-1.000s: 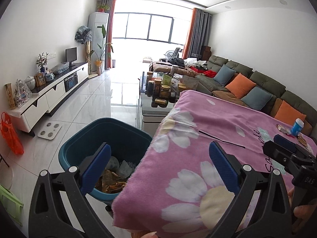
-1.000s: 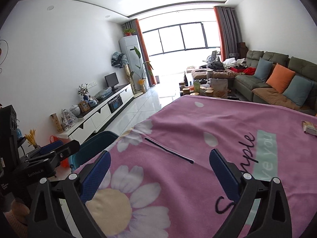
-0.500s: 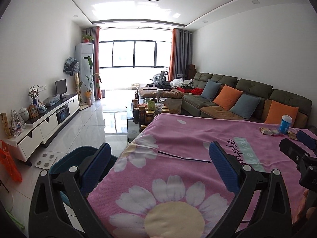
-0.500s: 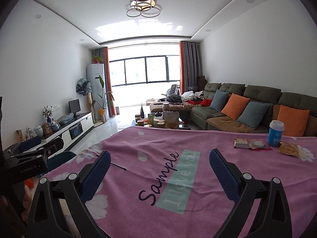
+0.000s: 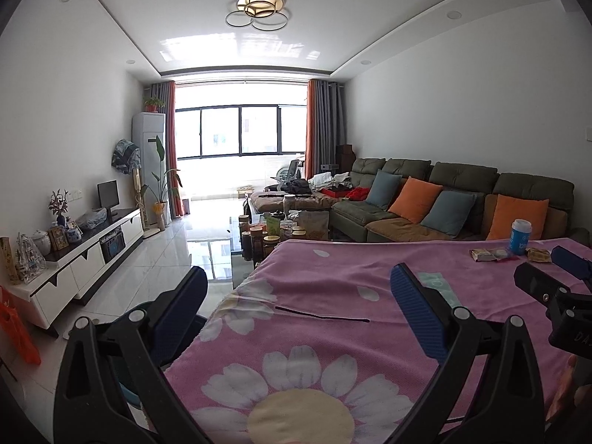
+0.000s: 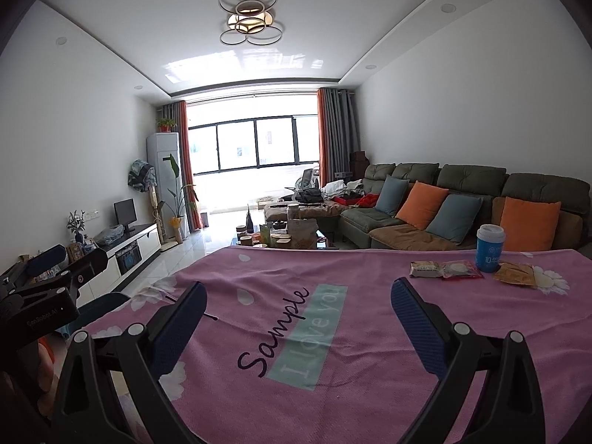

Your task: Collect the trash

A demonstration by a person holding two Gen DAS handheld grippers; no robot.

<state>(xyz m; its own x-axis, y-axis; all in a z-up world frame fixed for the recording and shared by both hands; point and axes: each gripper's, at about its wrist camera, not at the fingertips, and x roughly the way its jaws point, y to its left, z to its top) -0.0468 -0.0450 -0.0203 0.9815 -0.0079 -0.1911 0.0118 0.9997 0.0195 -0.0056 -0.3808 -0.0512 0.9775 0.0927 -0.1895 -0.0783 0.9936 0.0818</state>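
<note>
While both claws, left gripper point(image 5: 298, 312) and right gripper point(image 6: 298, 327), gape wide and empty, the snack wrappers point(image 6: 446, 269) and blue cup point(image 6: 489, 248) sit near the table's far right edge. Wrappers look light, crinkly, slippery: pinch an edge; cup probably light, grab mid-wall. Pink flowered blanket point(image 6: 370, 351) covers the table, teal bin point(image 5: 129, 381) off its left edge, living room.

Teal bin point(image 5: 185, 327) mostly hidden behind left gripper's finger point(image 5: 181, 307); wrapper point(image 6: 446, 270) print illegible

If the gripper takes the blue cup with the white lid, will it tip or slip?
The blue cup stands upright and taller than wide, so a high push may tip it. Its wall looks smooth, perhaps slippery. Whether it is full cannot be seen.
</note>
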